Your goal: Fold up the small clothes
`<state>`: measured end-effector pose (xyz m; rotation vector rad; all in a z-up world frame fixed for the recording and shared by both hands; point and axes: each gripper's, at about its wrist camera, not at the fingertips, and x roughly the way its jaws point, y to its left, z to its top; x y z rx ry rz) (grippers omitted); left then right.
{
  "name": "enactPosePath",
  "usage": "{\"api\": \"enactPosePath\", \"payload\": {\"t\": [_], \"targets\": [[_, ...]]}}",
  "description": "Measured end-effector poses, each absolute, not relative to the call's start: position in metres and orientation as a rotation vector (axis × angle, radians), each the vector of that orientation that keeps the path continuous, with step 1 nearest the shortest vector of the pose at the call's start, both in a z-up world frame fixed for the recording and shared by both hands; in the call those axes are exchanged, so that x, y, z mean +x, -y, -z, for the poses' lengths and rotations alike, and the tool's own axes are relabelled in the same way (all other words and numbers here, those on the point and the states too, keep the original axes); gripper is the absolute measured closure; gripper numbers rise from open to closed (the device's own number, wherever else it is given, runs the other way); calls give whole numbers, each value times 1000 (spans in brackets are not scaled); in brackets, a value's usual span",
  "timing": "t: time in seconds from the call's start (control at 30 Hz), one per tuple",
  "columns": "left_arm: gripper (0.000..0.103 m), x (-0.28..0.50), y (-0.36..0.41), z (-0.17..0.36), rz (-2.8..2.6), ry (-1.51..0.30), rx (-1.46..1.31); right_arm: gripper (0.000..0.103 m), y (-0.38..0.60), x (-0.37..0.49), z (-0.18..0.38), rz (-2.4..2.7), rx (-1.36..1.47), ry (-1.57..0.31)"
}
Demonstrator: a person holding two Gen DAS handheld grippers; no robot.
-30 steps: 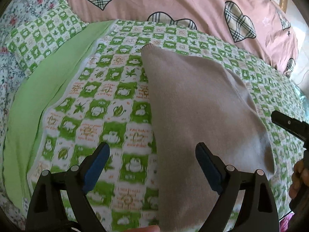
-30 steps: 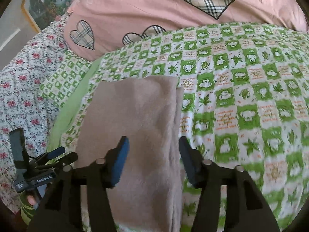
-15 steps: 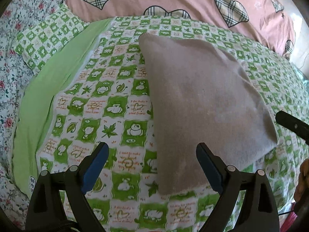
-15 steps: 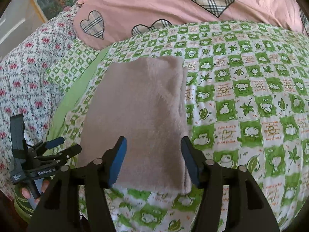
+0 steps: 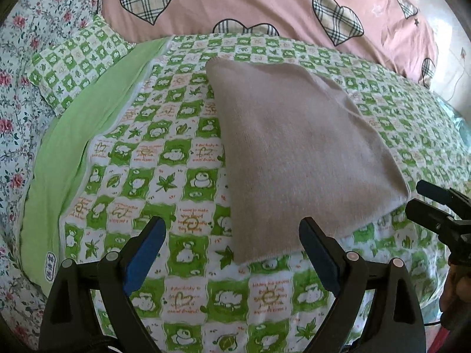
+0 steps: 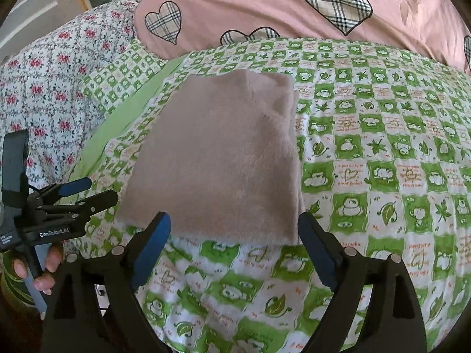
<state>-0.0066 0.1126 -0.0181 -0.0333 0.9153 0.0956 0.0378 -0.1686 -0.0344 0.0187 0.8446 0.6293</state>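
Beige knit garment (image 5: 297, 153) lies centre frame on the green frog-print quilt (image 5: 182, 158), folded into a flat rectangle with layered right edge. Left gripper (image 5: 231, 253) and right gripper (image 6: 234, 242) both spread wide, empty, short of its near edge. Fold looks complete; perhaps one more halving remains.

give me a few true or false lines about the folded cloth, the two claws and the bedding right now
1. The beige cloth lies folded flat on the green checked sheet. True.
2. The left claw is shut on the cloth. False: it is open and holds nothing.
3. The right claw is open, near the cloth's near edge. True.
4. The pink cover behind the cloth has blue stripes. False: it has plaid hearts.
5. The cloth hangs in the air between both claws. False: it rests on the sheet.
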Motion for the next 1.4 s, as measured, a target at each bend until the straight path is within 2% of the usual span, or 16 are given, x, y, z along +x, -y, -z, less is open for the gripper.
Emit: {"api": "enactPosePath", "payload": {"t": [1.4], "targets": [[10, 10, -105, 17, -97, -910, 17, 8, 144, 66, 33, -672, -40, -875]]}}
